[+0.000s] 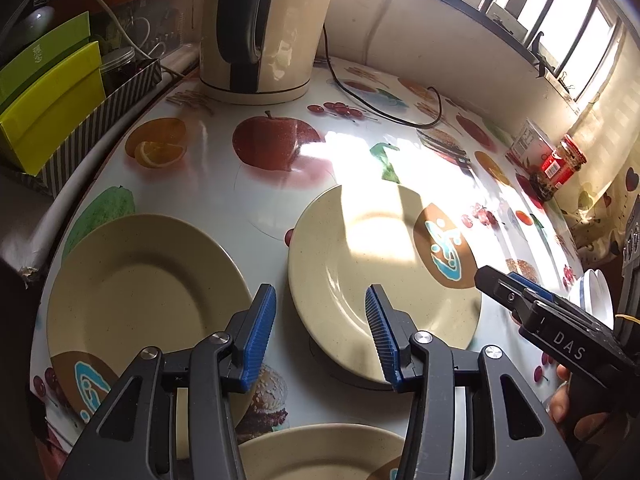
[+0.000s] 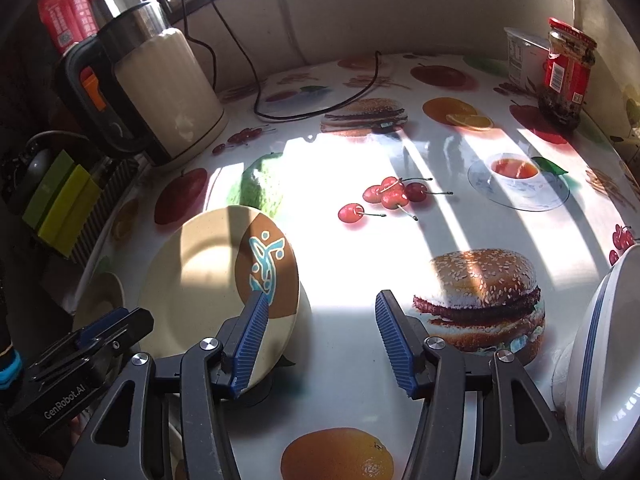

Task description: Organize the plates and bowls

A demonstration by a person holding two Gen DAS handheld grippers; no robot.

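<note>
Three beige plates with a brown and blue motif lie on the fruit-print table: a left plate [image 1: 136, 280], a middle plate [image 1: 380, 272] and a near plate [image 1: 320, 452] under my left gripper's body. My left gripper [image 1: 320, 292] is open, its gap over the table between the left and middle plates, and its right finger overlaps the middle plate's rim. My right gripper [image 2: 322, 296] is open too. Its left finger [image 2: 252, 328] crosses the right rim of the middle plate [image 2: 200, 272], with nothing pressed between the pads. White bowls with a blue line [image 2: 608, 360] stand stacked at the right.
A cream electric kettle [image 1: 264, 28] stands at the back left, its black cord [image 1: 400, 116] trailing over the table. A red-lidded jar [image 2: 568, 68] and a white tub [image 2: 524, 56] are at the back right. A striped box holding green packets [image 1: 52, 120] lines the left edge.
</note>
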